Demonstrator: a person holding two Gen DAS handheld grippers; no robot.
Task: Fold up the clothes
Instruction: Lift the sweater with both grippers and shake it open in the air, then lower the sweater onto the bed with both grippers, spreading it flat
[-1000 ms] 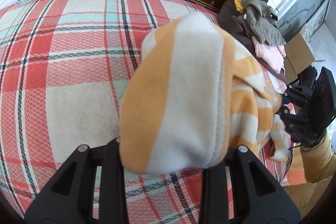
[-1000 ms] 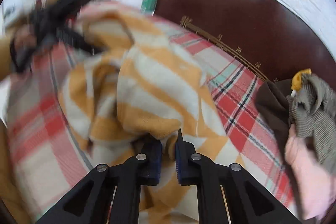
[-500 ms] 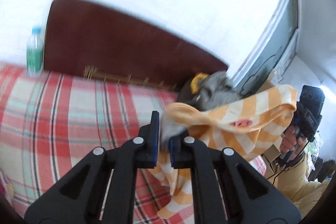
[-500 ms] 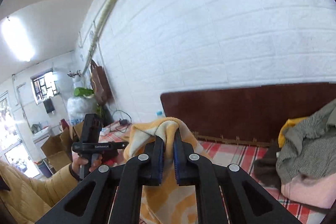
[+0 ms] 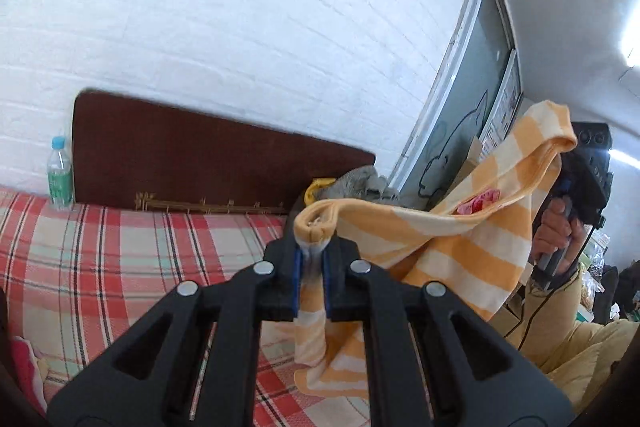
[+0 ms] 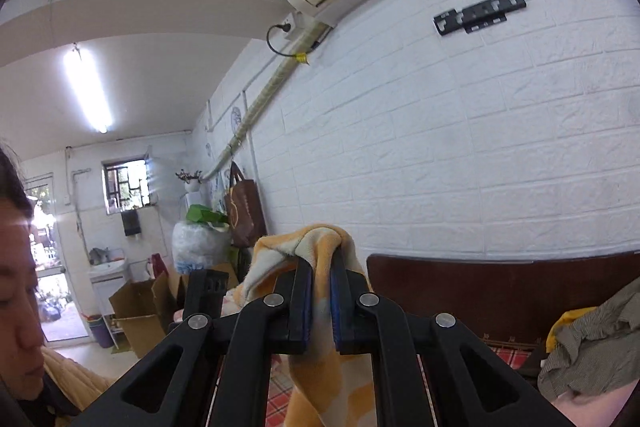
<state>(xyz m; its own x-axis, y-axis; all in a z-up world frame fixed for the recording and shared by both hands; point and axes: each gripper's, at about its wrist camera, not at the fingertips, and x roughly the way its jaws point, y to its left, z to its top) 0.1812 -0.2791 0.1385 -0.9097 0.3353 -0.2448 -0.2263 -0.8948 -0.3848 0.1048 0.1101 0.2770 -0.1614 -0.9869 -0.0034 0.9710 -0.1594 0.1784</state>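
Note:
An orange-and-white striped garment point(image 5: 452, 255) hangs in the air above the plaid bed point(image 5: 120, 259), stretched between both grippers. My left gripper point(image 5: 311, 255) is shut on one bunched corner of it. In the left wrist view the right gripper point(image 5: 576, 179), held in a person's hand, pinches the far upper corner at the right. In the right wrist view my right gripper point(image 6: 320, 267) is shut on a fold of the same garment point(image 6: 320, 379), which drapes down below the fingers. The left gripper's black body point(image 6: 206, 293) shows just left of it.
A dark brown headboard point(image 5: 208, 163) backs the bed against a white brick wall. A water bottle point(image 5: 60, 175) stands at its left end. A pile of grey, yellow and pink clothes point(image 6: 592, 351) lies at the bed's right end. Cardboard boxes point(image 6: 140, 315) stand on the floor beyond.
Both grippers have risen from the bed, lifting the striped garment into the air and spreading it between them. The left jaws closed on a corner of it.

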